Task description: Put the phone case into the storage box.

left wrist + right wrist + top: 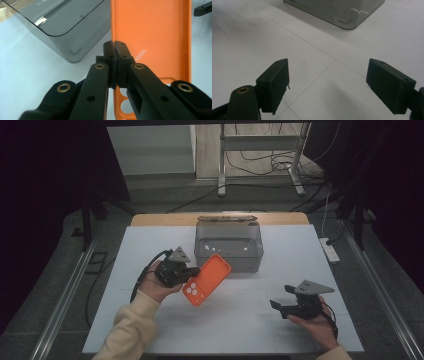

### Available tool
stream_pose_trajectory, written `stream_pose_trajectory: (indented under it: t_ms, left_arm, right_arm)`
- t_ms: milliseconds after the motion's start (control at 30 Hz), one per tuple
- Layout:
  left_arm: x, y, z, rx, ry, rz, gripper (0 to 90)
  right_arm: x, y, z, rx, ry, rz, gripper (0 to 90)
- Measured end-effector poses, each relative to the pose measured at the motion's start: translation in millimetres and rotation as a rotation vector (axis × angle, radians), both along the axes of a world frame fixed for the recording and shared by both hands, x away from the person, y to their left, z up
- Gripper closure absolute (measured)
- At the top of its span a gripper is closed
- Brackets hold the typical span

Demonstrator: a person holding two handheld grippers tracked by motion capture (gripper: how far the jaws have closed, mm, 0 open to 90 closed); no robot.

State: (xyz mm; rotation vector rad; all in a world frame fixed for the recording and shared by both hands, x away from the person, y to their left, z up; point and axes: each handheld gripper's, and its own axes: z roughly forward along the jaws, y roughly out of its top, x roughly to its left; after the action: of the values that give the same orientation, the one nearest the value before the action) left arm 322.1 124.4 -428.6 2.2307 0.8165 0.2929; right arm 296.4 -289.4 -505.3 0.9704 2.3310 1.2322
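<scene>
Seen from the high view, our left hand-held gripper (184, 272) clamps the orange phone case (207, 279), its long axis toward one o'clock at the grey bin (228, 251). Left gripper view: jaws pinch the case's edge. Right gripper view: our right hand-held gripper (327, 86) gapes empty above the counter (317, 57).

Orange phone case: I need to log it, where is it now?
High view, left of centre: the orange phone case hangs in the left tongs, just before the grey bin.

Orange phone case (207, 279), dotted texture; smoky grey box (228, 245); white table (240, 320).
</scene>
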Motion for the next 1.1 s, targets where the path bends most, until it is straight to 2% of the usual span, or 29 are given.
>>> stream_pose_trajectory:
  t_ms: [700, 1100]
  left_arm:
    - [-3.4, -13.7, -3.8, 0.021, -0.016, -0.033, 88.6]
    - [-5.6, -20.9, -5.8, 0.055, -0.038, -0.052, 88.6]
  right_arm:
    - [-0.5, -1.4, 1.5, 0.015, 0.0, -0.006, 18.7]
    - [-0.4, -1.8, 5.3, 0.041, -0.003, -0.006, 18.7]
